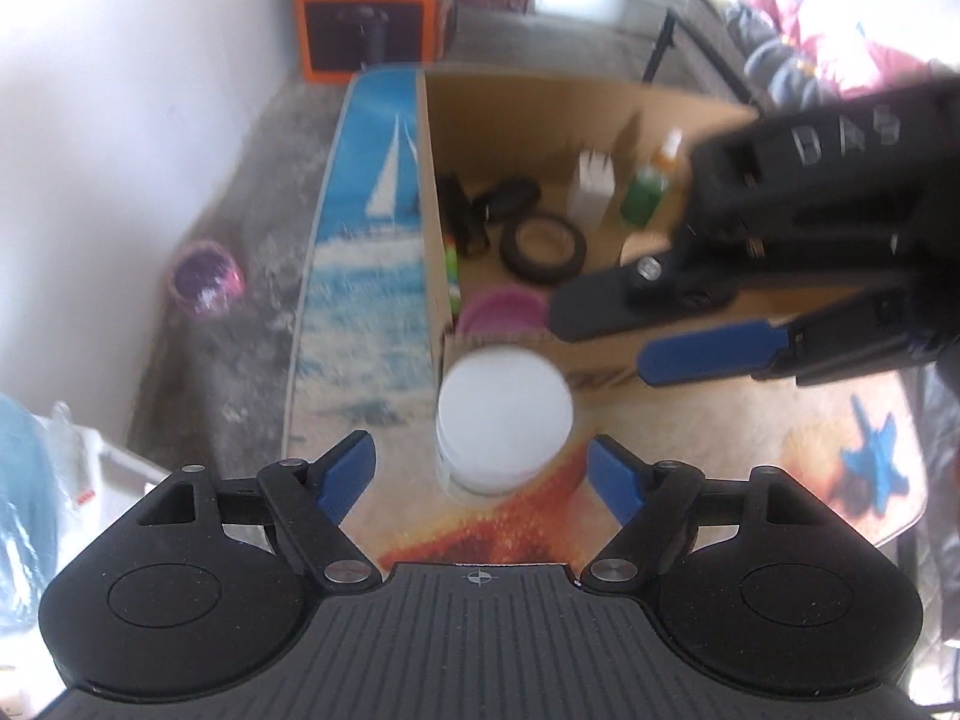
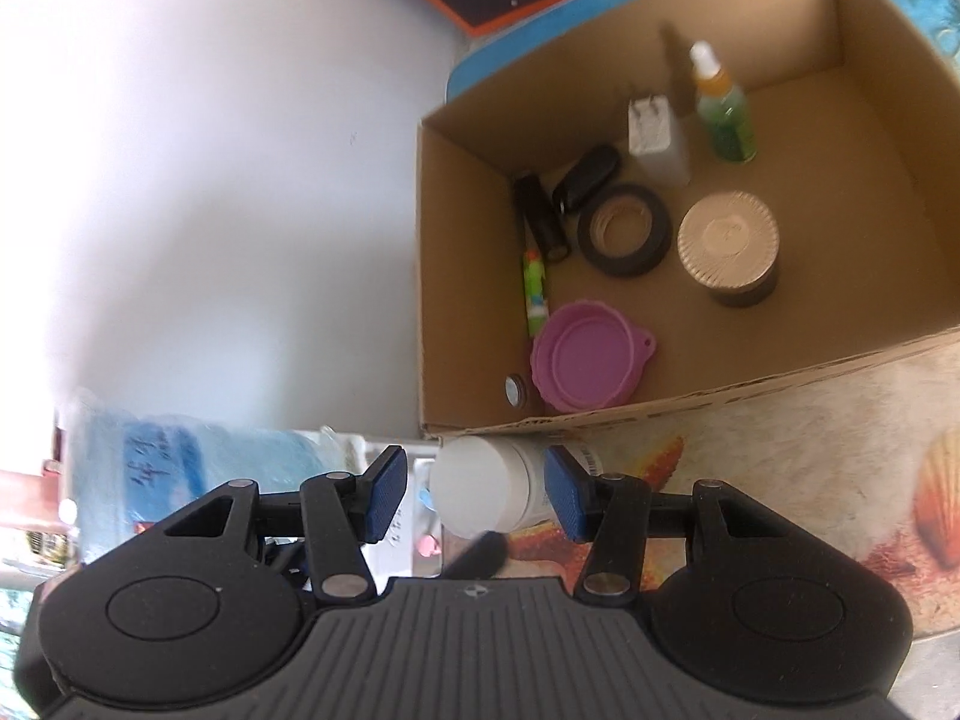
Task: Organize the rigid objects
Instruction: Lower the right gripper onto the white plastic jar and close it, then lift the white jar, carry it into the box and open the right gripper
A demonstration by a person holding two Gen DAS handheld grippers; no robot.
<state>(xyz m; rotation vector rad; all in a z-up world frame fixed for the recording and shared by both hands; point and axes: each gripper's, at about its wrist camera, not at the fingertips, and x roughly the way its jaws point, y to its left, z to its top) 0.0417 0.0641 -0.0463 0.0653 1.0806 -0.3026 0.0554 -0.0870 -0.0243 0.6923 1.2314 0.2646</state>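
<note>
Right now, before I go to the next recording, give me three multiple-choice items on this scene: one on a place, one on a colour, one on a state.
1. Where does the white jar stand?
A. inside the cardboard box
B. on the table, outside the box's near wall
C. on the floor

2. What colour is the shallow lid in the cardboard box?
A. pink
B. yellow
C. blue

3. How does the left gripper stand?
A. shut on the jar
B. open, jaws apart on either side of the jar
C. holding tape

Answers: 1 B, it sits against the box front; 2 A, plainly pink; 3 B, gaps show beside the jar.

Orange carton (image 1: 372, 6) (by white wall (image 1: 132, 90)).
</note>
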